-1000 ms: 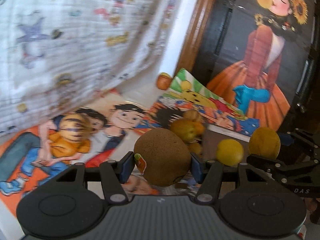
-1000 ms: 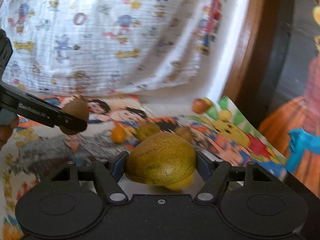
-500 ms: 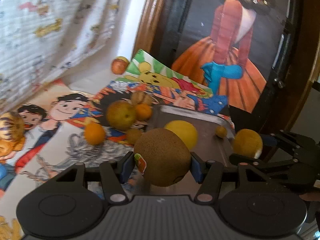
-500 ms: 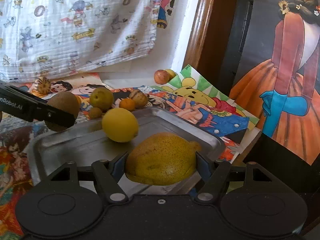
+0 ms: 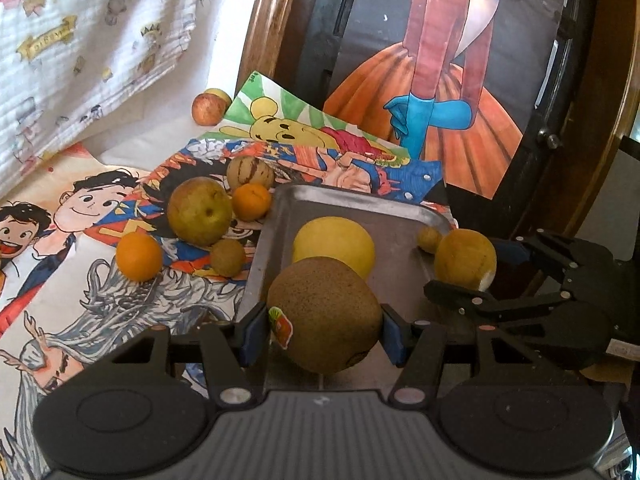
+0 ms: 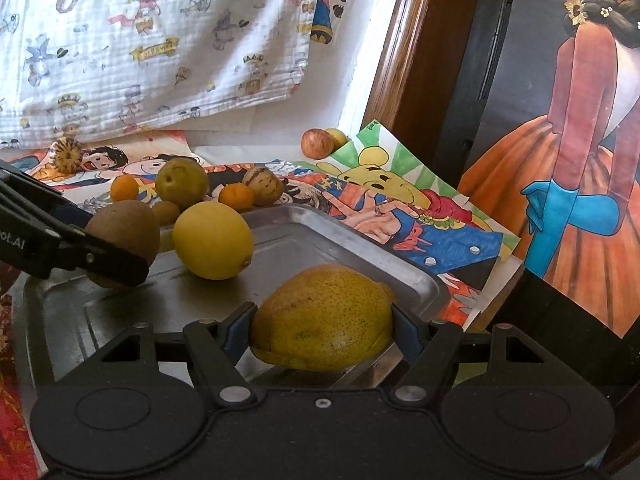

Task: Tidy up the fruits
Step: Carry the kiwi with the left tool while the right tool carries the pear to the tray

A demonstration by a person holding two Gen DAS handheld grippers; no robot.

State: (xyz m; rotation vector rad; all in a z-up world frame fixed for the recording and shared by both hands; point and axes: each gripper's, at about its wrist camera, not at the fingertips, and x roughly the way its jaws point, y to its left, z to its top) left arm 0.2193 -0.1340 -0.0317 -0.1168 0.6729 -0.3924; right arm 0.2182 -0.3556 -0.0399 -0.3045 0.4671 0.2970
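- Left tongs [image 5: 324, 334] clenched on a brown kiwi [image 5: 325, 314], held over the metal tray [image 6: 340, 236].
- Right tongs [image 6: 322, 332] clenched on a speckled pear [image 6: 322, 316], above tray's near edge.
- Done: one lemon [image 6: 213, 240] in tray.
- Left: oranges [image 5: 139, 257], other fruit on table.

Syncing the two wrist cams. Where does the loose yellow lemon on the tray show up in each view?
Left wrist: yellow lemon sits mid-frame on the metal tray, just behind the brown fruit held by the left gripper.
Right wrist: lemon is left of centre, on the tray, beside the left gripper's brown fruit.
Shared landmark: the red apple by the wall.
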